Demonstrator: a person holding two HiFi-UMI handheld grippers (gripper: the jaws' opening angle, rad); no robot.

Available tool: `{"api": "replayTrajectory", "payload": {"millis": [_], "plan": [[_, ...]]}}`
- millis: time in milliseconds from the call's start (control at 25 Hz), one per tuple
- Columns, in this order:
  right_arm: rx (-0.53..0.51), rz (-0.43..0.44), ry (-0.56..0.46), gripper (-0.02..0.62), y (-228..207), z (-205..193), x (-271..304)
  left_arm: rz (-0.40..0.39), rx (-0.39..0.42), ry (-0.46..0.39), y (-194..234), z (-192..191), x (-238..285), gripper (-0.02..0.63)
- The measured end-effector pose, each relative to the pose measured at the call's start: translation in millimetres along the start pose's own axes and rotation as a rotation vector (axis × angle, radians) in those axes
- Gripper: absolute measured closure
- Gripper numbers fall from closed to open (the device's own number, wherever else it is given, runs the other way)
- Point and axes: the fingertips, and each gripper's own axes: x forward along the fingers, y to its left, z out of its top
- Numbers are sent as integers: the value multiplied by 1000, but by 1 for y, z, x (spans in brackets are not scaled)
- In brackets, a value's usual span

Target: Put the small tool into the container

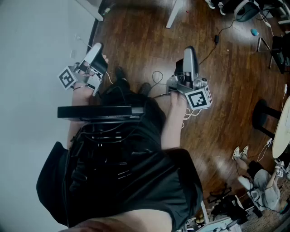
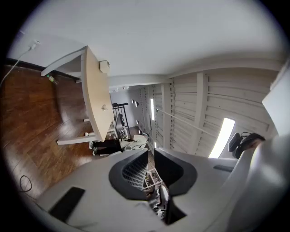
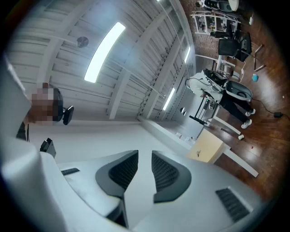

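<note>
No small tool and no container shows in any view. In the head view I hold both grippers low in front of my body, over a dark wooden floor (image 1: pixel 136 41). My left gripper (image 1: pixel 96 49) is close to a white wall (image 1: pixel 31 54). Its jaws (image 2: pixel 151 152) stand nearly together with only a thin slit and nothing between them. My right gripper (image 1: pixel 190 52) hangs over the floor, jaws (image 3: pixel 145 154) likewise almost closed and empty. Both gripper views point up at the ceiling and across the room.
A black flat device (image 1: pixel 99 111) is strapped across my chest. Cables (image 1: pixel 157 77) trail on the floor between my shoes. White table legs (image 1: pixel 174 13) stand at the far edge. A wooden table (image 2: pixel 96 90) and office chairs (image 3: pixel 235 90) stand farther off. Another person's feet (image 1: pixel 240 152) show at right.
</note>
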Motion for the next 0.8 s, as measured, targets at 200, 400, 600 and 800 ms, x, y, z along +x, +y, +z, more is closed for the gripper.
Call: {"api": "replayTrajectory", "payload": {"millis": [200, 400, 600, 800], "plan": [[14, -12, 36, 520, -5, -10, 1, 5, -1, 3, 1, 0, 2, 574], [25, -10, 51, 520, -9, -17, 0, 2, 7, 7, 1, -1, 2, 574], [36, -11, 63, 520, -10, -15, 3, 5, 11, -2, -5, -1, 4, 574], [55, -15, 103, 520, -7, -18, 7, 19, -2, -23, -9, 1, 4, 574]]}}
